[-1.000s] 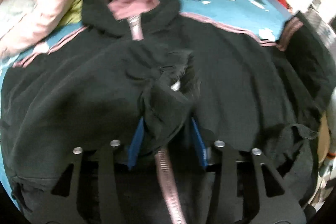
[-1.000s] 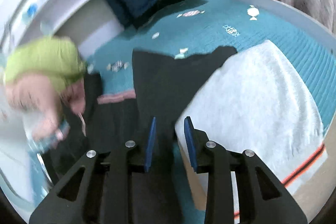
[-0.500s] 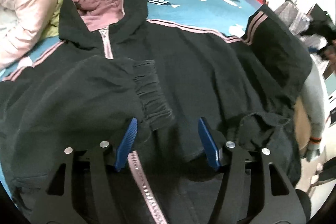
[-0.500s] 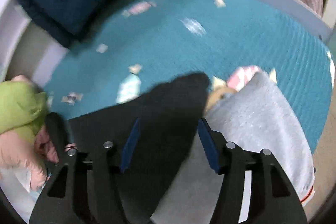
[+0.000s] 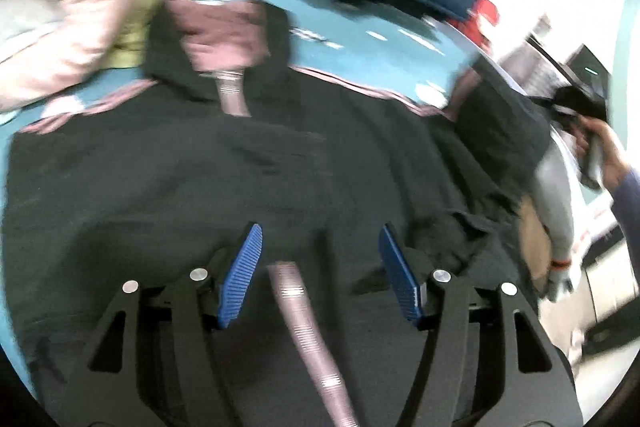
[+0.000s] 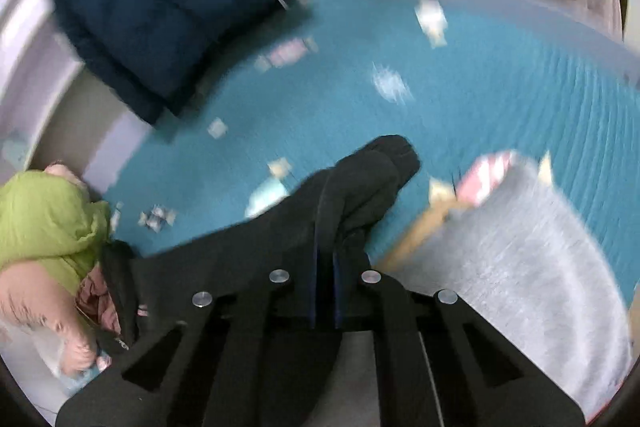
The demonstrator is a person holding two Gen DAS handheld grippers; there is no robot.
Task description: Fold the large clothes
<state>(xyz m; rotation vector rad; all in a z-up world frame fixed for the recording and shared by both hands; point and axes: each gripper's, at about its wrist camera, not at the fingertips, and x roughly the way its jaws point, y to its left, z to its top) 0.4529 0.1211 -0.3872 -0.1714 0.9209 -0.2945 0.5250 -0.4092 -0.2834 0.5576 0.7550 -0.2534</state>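
Black zip-up jacket spread front-up on the teal bed cover

The black jacket (image 5: 280, 167) lies flat, its collar at the far side showing a dusty-pink lining, a pink zipper running down the middle toward the near edge. Pink stripes trim the shoulders. The left sleeve is folded in across the chest. In the right wrist view the right sleeve (image 6: 360, 183) is bunched and lifted at its cuff, stretching rightward over the teal cover beside a grey garment.

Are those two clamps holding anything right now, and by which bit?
The right hand-held gripper pinches the black jacket by its sleeve end. The left hand-held gripper holds nothing.
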